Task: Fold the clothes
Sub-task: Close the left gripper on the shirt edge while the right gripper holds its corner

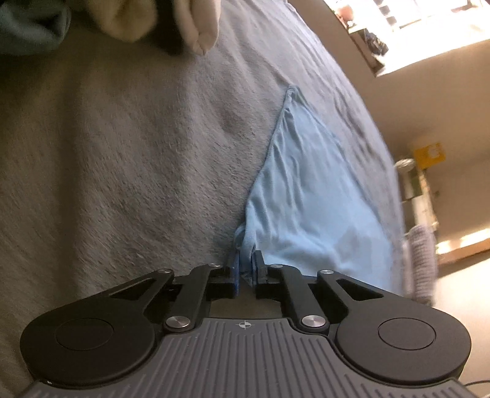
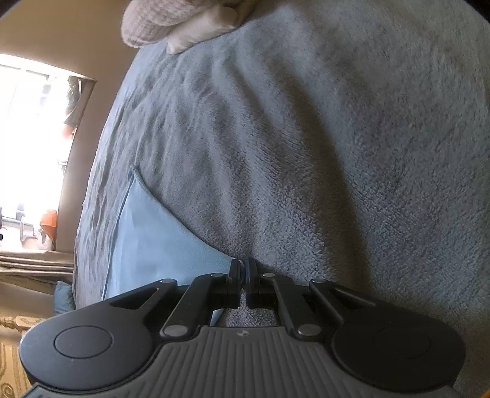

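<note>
Light-blue cloth (image 1: pixel 309 196) is the garment you're working, spread on the grey fleece blanket (image 1: pixel 122 147) that fills most of both views. In the left wrist view it runs from bottom centre up toward mid-right of frame, tapering to a corner; in the right wrist view it sits lower left (image 2: pixel 153 238), smooth, its edge slanting down to the fingers.

Left gripper (image 1: pixel 245 269): jaws nearly shut, pinching a bunched bit of the cloth's edge btw the blue pads. Right gripper (image 2: pixel 244 272): jaws fully together at the cloth's edge; looks like it has the hem, but the fabric inside the pinch is hidden, so can't confirm.

Step in hand, I'd judge: both corners of the near edge gripped, fold not yet started. Cloth lies flat, w/ no layer doubled over.

Next move likely calls for lifting both hands together, keeping the edge taut btw them, and carrying it over toward the far corner. Keep the lift even, else the thin fabric may sag or slip from the right pinch.

Cream folded items (image 1: pixel 196 27) lie at the top of frame, well apart from the cloth.
</note>
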Demonstrator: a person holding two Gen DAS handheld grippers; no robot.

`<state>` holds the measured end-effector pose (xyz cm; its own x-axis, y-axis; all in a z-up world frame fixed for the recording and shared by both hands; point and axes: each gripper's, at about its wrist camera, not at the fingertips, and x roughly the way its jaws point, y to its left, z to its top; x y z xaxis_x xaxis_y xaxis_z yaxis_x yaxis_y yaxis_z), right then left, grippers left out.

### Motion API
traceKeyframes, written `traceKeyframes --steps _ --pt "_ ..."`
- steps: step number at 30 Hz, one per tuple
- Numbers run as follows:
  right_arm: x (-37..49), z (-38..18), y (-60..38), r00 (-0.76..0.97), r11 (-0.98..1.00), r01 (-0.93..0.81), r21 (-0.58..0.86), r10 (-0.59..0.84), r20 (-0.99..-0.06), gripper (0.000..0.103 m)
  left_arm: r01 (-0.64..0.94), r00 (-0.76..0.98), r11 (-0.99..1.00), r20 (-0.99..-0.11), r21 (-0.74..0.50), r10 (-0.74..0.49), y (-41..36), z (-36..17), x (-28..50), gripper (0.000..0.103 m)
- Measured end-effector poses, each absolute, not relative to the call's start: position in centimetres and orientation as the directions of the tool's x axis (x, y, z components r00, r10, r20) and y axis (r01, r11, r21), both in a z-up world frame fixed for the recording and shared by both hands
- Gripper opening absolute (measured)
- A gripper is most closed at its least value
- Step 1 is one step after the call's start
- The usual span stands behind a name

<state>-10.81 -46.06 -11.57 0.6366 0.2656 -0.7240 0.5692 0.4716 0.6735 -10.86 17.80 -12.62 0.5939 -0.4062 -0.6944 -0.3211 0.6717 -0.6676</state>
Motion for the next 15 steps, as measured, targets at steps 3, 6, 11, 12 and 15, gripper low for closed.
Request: traceKeyframes --steps 3,6,11,12,15 --pt "-10.9 -11.1 -46.0 0.637 0.488 0.567 0.663 0.250 -0.729 0.002 -0.315 0.589 0.709 -0.715 -0.632 -0.376 17.7 -12.0 -10.9 0.003" --pt "-10.7 -11.3 -45.9 0.626 0.490 0.578 0.653 0.246 -0.739 0.001 -0.330 0.571 0.713 -0.732 -0.619 -0.372 18.0 -12.5 -11.1 0.003" --pt "-10.5 -11.4 -45.9 0.622 0.495 0.580 0.647 0.245 -0.744 0.001 -0.318 0.564 0.731 -0.740 -0.604 -0.366 18.0 -12.7 -11.1 0.004" --pt "-10.5 -11.5 -45.9 0.621 0.493 0.581 0.648 0.247 -0.744 0.001 -0.322 0.560 0.729 -0.742 -0.604 -0.367 18.0 -12.9 -11.1 0.004" --pt "-10.5 -11.6 -46.1 0.617 0.499 0.577 0.646 0.253 -0.746 0.002 -0.312 0.556 0.737 -0.745 -0.599 -0.370 17.9 -13.2 -10.9 0.005"
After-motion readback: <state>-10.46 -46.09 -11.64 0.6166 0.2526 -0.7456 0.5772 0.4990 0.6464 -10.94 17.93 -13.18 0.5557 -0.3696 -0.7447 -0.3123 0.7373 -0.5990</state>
